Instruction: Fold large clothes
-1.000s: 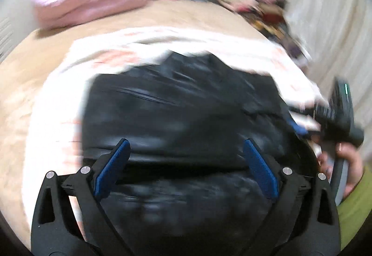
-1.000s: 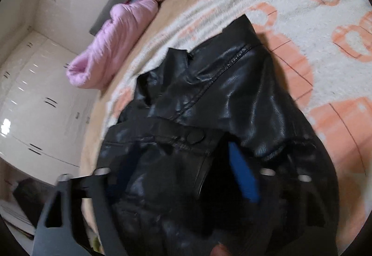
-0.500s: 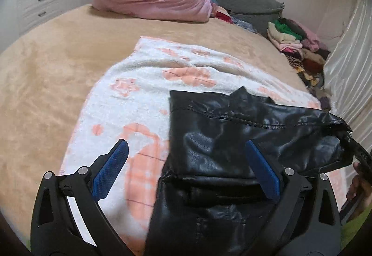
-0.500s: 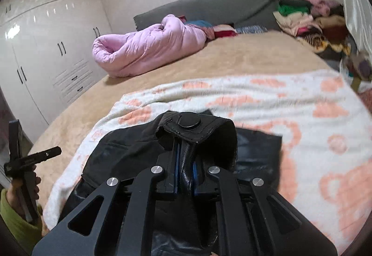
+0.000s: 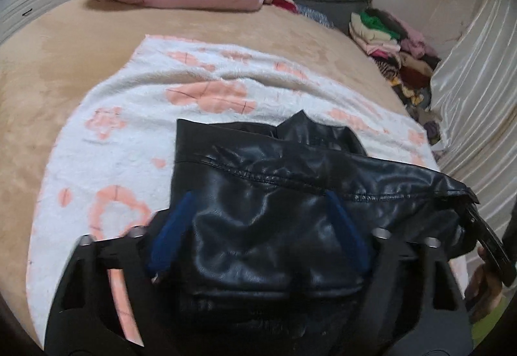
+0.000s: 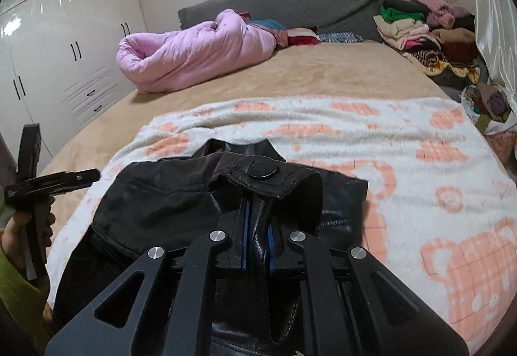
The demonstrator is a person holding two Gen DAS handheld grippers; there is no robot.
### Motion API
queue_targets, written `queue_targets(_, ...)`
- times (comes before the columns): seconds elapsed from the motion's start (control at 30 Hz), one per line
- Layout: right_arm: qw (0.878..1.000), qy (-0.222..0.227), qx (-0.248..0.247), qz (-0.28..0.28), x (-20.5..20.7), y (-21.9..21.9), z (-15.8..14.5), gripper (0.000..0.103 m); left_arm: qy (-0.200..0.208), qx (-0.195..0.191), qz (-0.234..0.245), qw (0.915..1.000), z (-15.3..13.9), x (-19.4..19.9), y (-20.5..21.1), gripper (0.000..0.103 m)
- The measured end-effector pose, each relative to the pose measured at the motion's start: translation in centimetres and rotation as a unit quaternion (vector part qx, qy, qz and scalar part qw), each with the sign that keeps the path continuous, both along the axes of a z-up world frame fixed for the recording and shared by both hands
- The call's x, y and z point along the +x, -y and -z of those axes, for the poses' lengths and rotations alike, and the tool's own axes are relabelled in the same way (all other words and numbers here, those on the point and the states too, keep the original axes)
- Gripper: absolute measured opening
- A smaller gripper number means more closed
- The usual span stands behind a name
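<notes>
- The right gripper (image 6: 257,238) has its jaws pressed together on a fold of the black leather jacket (image 5: 278,226), pinching it just below the snap-button tab (image 6: 263,173). It held the same pinch half a second ago, so the grip has stayed firm.
- The left gripper (image 5: 258,233) has its blue fingers (image 5: 171,236) spread wide, one on each side of the jacket's near edge, gripping nothing. Half a second ago the left finger was over the blanket; now both straddle the leather, so this gripper has moved in over the garment.
- My reading: the left gripper is lining up a second hold, which a fold of this heavy jacket would need alongside the right one's pinch.
- The jacket lies bunched on the near part of the white and peach blanket (image 6: 404,142), its stitched seam (image 5: 290,179) running across and its collar point toward the far side. It looks only partly folded.
- Beyond the jacket, the blanket gives way to the tan bedspread (image 6: 323,71).
- Farther still from the jacket lie a pink quilt (image 6: 194,52) and, to the right, a pile of clothes (image 6: 420,29) by the grey headboard (image 6: 290,0).
</notes>
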State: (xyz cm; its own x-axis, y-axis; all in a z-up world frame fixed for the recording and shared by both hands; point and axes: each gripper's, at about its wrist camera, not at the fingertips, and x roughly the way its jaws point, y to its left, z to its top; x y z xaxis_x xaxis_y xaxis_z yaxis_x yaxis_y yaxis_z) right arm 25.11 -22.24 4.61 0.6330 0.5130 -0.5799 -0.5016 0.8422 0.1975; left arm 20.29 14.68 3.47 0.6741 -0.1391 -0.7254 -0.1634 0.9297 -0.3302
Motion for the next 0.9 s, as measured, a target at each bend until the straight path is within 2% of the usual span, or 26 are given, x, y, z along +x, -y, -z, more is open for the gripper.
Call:
queue_targets(0.03, 1.000, -0.002, -0.001, 0.001, 0.0, 0.0, 0.2, 0.008, -0.002, -0.001, 0.003, 1.0000, 0.3, 0.4, 0.2, 0.050)
queue_targets(0.07, 1.000, -0.004, -0.004, 0.002, 0.0, 0.0, 0.4, 0.008, -0.005, 0.000, 0.005, 1.0000, 0.5, 0.8, 0.4, 0.045)
queue_targets(0.13, 1.000, -0.007, -0.007, 0.003, 0.0, 0.0, 0.6, 0.009, -0.012, 0.000, 0.018, 0.9998, 1.1, 1.5, 0.9, 0.026)
queue_targets(0.2, 1.000, -0.008, -0.012, 0.005, 0.1, -0.1, 0.9, 0.009, -0.021, -0.004, 0.028, 0.9994, 1.9, 2.0, 1.3, 0.022)
queue_targets(0.37, 1.000, -0.018, -0.021, 0.008, 0.5, -0.3, 1.5, 0.010, -0.068, 0.005, 0.029, 0.9972, 5.2, 2.8, 1.8, 0.020)
queue_targets(0.5, 0.999, -0.023, -0.041, 0.012, 1.0, -1.0, 2.1, 0.014, -0.081, 0.014, 0.034, 0.9960, 7.0, 2.9, 2.1, 0.020)
queue_targets(0.53, 0.998, -0.028, -0.047, 0.019, 1.3, -1.1, 2.3, 0.019, -0.083, 0.015, 0.035, 0.9959, 7.3, 2.9, 2.1, 0.020)
queue_targets(0.57, 0.998, -0.035, -0.050, 0.027, 1.5, -1.1, 2.4, 0.031, -0.083, 0.013, 0.036, 0.9958, 7.5, 3.0, 1.9, 0.020)
queue_targets(0.63, 0.996, -0.045, -0.052, 0.050, 1.7, -0.7, 2.7, 0.042, -0.084, 0.005, 0.036, 0.9958, 7.8, 3.1, 1.6, 0.020)
queue_targets(0.7, 0.996, -0.050, -0.046, 0.065, 1.6, 0.0, 2.7, 0.046, -0.082, 0.001, 0.037, 0.9959, 7.8, 3.1, 1.5, 0.020)
queue_targets(0.77, 0.995, -0.033, -0.033, 0.091, 1.0, 0.8, 1.8, 0.056, -0.079, 0.004, 0.040, 0.9960, 7.8, 3.0, 1.6, 0.020)
queue_targets(0.83, 0.994, -0.007, -0.027, 0.105, 0.4, 0.9, 0.7, 0.058, -0.076, 0.006, 0.041, 0.9963, 7.9, 2.9, 1.6, 0.020)
queue_targets(0.9, 0.996, 0.002, -0.018, 0.092, 0.2, 0.0, -0.1, 0.060, -0.075, 0.011, 0.042, 0.9962, 7.9, 2.9, 1.8, 0.020)
